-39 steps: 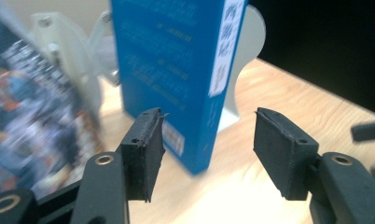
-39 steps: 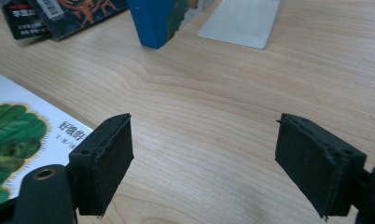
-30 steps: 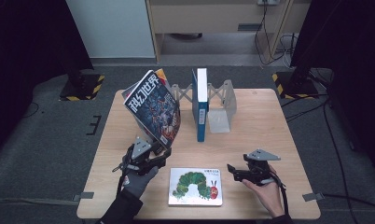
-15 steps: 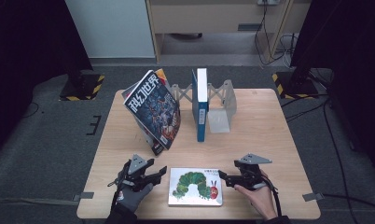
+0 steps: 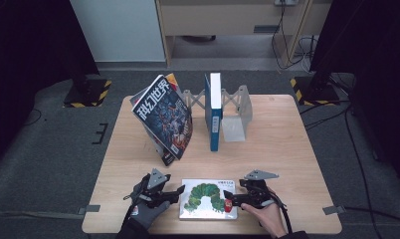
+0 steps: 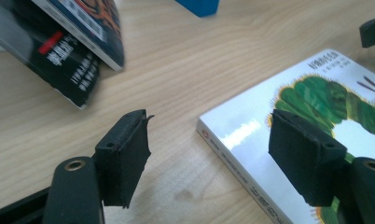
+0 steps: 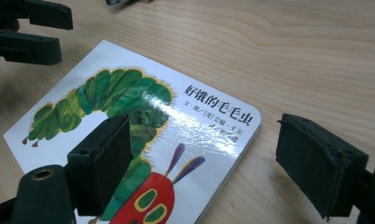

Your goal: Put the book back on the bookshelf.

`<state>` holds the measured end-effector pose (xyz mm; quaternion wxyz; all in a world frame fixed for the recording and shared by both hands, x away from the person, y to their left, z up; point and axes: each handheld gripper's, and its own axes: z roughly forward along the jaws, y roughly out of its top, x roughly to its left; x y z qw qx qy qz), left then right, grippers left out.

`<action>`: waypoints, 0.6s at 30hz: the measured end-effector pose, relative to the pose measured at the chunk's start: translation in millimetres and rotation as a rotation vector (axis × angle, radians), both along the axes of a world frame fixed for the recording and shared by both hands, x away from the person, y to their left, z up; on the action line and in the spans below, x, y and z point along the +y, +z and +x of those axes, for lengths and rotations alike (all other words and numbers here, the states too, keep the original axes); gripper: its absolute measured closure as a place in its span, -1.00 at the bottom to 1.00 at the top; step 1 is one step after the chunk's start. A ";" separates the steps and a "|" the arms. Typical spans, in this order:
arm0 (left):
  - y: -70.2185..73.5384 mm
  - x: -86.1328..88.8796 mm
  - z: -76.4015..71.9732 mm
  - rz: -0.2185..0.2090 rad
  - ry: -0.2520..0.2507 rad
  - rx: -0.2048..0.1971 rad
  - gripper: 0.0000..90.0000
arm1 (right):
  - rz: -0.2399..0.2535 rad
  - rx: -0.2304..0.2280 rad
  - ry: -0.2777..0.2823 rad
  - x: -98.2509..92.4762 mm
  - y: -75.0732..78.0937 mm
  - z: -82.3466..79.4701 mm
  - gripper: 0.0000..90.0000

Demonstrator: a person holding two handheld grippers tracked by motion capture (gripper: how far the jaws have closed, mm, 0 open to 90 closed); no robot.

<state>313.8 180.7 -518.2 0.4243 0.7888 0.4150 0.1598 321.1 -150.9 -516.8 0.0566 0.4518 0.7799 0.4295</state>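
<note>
Both the left gripper point(image 5: 180, 190), whose jaws have just been opening, and the right gripper point(image 5: 229, 202) gape wide astride opposite edges of the flat, glossy caterpillar book point(image 5: 208, 198), gripping nothing.

My caterpillar book point(image 7: 129, 135) has a glossy, smooth card cover; the table point(image 7: 316, 56) is matt pale wood; my pads point(image 7: 106, 163) look rough, matt foam.

The caterpillar picture book point(image 5: 208, 199) lies flat at the near edge of the table point(image 5: 287, 149), hemmed in by the left claw point(image 5: 180, 190) at its left edge and the right claw point(image 5: 230, 202) at its right edge. Beyond the book, bare wood runs free up to the leaning magazines point(image 5: 165, 119), the upright blue book point(image 5: 214, 112) and the grey book rack point(image 5: 238, 112). Right of the rack, the table is open.
</note>
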 end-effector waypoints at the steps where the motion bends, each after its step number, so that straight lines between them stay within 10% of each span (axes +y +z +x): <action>1: -0.5 -0.6 -0.1 0.006 -0.004 0.002 -0.39 | 0.005 0.010 -0.003 0.8 -0.4 -0.2 -0.56; 18: -8.3 -17.7 -7.0 0.033 -0.060 0.045 -0.38 | 0.029 0.077 0.023 6.6 -9.1 -1.6 -0.52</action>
